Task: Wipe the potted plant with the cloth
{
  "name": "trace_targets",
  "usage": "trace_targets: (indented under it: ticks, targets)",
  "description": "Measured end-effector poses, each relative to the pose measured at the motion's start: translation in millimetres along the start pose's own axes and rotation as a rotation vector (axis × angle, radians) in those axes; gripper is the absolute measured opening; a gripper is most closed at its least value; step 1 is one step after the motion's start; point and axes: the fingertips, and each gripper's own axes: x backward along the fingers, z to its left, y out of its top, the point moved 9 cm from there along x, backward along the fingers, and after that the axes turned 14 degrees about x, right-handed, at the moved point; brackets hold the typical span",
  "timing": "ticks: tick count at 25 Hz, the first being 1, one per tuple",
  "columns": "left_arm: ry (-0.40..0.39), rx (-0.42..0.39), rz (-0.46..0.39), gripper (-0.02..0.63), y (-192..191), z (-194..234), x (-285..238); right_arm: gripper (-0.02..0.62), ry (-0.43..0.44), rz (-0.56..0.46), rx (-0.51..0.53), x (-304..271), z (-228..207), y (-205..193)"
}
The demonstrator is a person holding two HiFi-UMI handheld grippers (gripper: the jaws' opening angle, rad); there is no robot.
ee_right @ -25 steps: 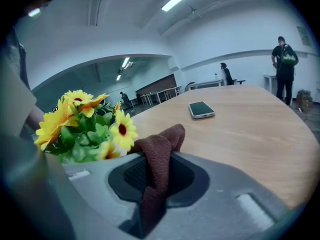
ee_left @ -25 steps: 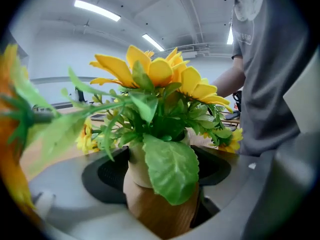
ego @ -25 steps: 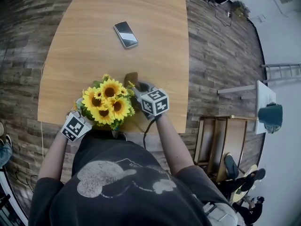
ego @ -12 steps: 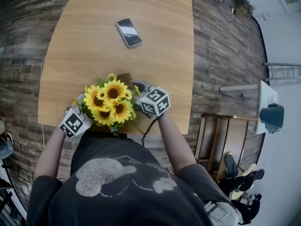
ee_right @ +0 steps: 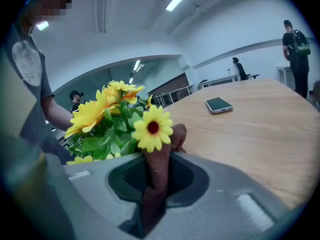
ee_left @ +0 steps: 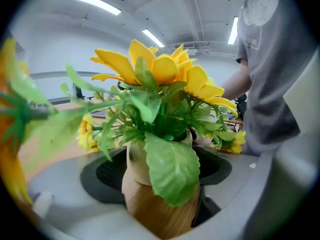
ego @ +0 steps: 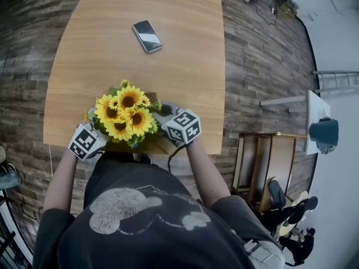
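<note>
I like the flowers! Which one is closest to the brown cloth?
The small sunflower with the dark red centre, right in front of the cloth; the bigger ones sit further left.

The left gripper (ego: pixel 94 132) is clamped on the pot (ee_left: pixel 150 209), the right gripper (ego: pixel 165 115) on the cloth (ee_right: pixel 156 184); both are angled downward.

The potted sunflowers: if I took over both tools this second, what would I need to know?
Left tool: shut on the pot, steadying it at the near edge of the table.
Right tool: shut on the brown cloth, which stands up against the sunflowers on their right side.
Done: pot gripped, cloth at the blooms; how much is wiped can't be told.
Left: probably wipe leaves, petals and pot. The phone lies further up the table, out of the way.
</note>
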Motion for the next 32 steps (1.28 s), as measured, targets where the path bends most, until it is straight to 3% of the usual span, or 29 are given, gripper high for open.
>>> trace_targets:
  ticks: [4, 8, 13, 20, 32]
  targets:
    - [0.123, 0.083, -0.062, 0.492, -6.4, 2.5, 7.2, 0.051, -0.018, 0.009, 0.012, 1.8, 4.1, -2.3]
    - [0.269, 0.138, -0.123, 0.486, -15.1, -7.5, 19.7, 0.051, -0.018, 0.022, 0.031, 6.2, 12.6, -3.8]
    - [0.431, 0.142, -0.179, 0.46, -28.1, -35.4, 35.7, 0.051, -0.015, 0.039, 0.042, 12.0, 31.4, -9.8]
    - [0.493, 0.218, -0.192, 0.514, -35.6, -65.7, 28.7, 0.052, -0.013, 0.046, 0.065, 19.5, 52.5, -16.1]
    - [0.508, 0.275, -0.257, 0.558, -33.1, -82.8, 26.6, 0.052, 0.109, 0.056, 0.124, 13.8, 95.3, -18.7]
